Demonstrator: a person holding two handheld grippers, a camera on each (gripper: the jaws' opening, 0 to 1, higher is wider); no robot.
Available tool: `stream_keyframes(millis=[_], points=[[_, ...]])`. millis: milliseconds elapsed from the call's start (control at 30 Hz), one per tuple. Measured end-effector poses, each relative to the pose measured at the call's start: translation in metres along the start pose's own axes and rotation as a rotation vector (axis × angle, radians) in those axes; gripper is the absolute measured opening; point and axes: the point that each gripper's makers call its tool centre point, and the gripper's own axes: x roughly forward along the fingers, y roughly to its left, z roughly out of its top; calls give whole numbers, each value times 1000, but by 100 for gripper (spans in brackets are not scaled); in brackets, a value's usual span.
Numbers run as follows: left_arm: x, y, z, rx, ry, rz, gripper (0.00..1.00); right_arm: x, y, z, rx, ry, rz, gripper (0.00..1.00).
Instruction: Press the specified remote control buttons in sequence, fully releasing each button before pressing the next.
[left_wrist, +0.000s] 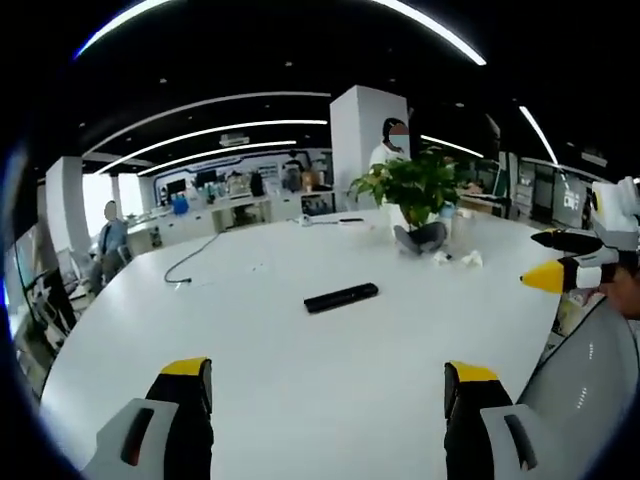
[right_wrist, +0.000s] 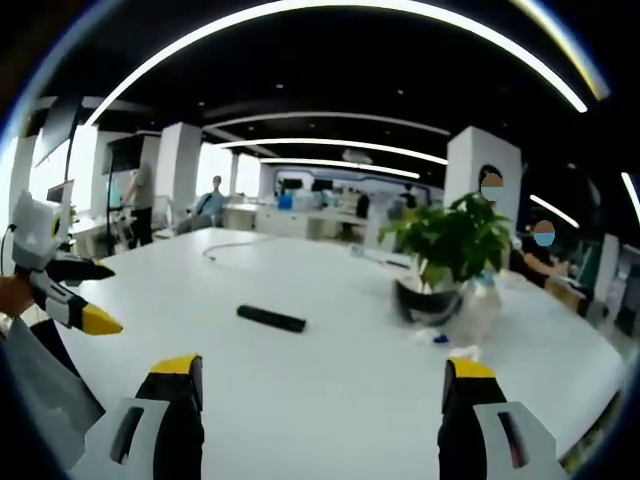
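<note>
Out on the middle of the white table (left_wrist: 300, 380), well apart from both claws, lies the remote control (left_wrist: 341, 297), flat and untouched.

It is a slim, dark, matte bar, probably light rigid plastic that would skid on the smooth, glossy tabletop, so I judge a straight-down press with one yellow tip safer than gripping. The left claw (left_wrist: 328, 385) and right claw (right_wrist: 318, 382) both stand spread wide, holding nothing. A leafy potted plant (right_wrist: 447, 250) sits beyond, to the right.
</note>
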Motion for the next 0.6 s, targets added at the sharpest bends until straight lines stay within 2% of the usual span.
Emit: stream_keyframes(millis=[200,600], points=[[-7,6,-14,-13,30,30,100,1,1,-2,-6,9,1,99],[-14,19,-5,7,-36,106,100,1,1,-3,-15,16,2,99]])
